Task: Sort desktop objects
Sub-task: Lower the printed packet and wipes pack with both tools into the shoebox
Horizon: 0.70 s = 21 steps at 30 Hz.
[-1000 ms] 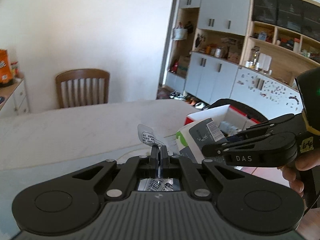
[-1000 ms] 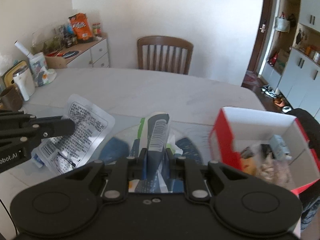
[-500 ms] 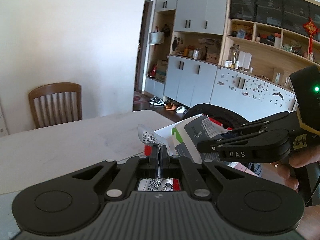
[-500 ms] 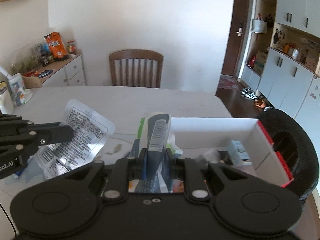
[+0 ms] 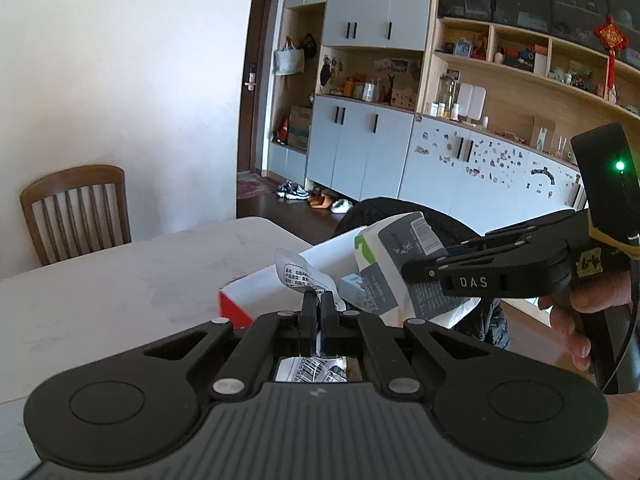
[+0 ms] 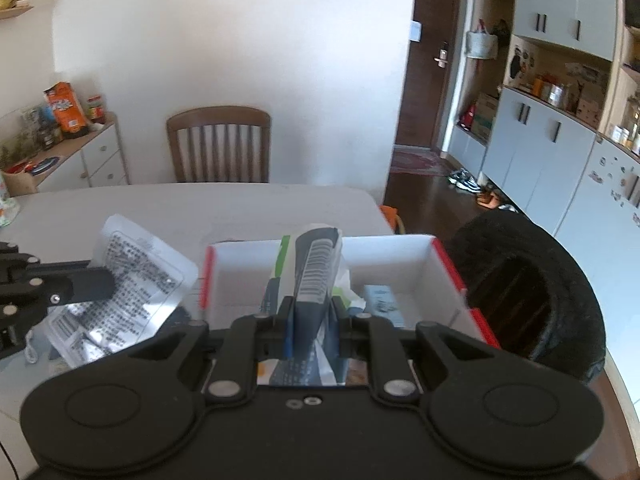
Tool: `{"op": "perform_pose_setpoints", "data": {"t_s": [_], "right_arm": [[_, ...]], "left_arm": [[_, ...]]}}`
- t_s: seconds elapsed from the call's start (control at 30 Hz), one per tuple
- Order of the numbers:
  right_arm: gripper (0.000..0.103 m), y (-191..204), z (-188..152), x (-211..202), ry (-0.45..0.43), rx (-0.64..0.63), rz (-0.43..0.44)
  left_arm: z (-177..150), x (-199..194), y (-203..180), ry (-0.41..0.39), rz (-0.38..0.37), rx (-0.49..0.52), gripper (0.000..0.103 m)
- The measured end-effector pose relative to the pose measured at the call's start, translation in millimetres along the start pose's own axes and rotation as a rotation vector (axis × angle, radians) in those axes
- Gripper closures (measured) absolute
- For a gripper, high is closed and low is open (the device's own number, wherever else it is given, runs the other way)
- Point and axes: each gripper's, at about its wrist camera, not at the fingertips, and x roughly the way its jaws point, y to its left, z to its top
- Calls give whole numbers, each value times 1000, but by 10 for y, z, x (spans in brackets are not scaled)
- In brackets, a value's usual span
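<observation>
- Two things held up over the table [image 6: 168,208], most likely so both can drop into the box [image 6: 400,256].
- Right gripper [image 6: 310,312] clamped tight on the pack [image 6: 316,264], a grey, white and green one with a bar code.
- Pack pinched low down between the two fingers, top end sticking up and forward, right over the open box.
- Left gripper [image 5: 318,304] squeezed shut on the pouch [image 5: 298,274], a thin shiny bag with small print.
- Pouch caught by one edge between the fingers, the rest flopping out ahead, just beside the red wall of the box and not over it yet.
- Small blue carton [image 6: 380,304] already lying inside the box.
- Probably best to let the pack go first, then bring the pouch across.
</observation>
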Motion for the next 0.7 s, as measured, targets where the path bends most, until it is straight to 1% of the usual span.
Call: {"op": "perform_pose_setpoints", "data": {"t_s": [0.2,0.37,0.53,0.7], "right_arm": [[87,-284,-30,136,21,11,-22],[87,-444,-60,295,49,8,-39],[87,-533,-107,461,85,-5,-45],[87,-585,-162,588,113,-26,-27]], "left_arm": [[23,274,-139,33,-9,23,103],[31,570,-188,82,-14,23,103],[5,795,-219,126,1,47,103],[37,1053,-259,162,30,80,103]]}}
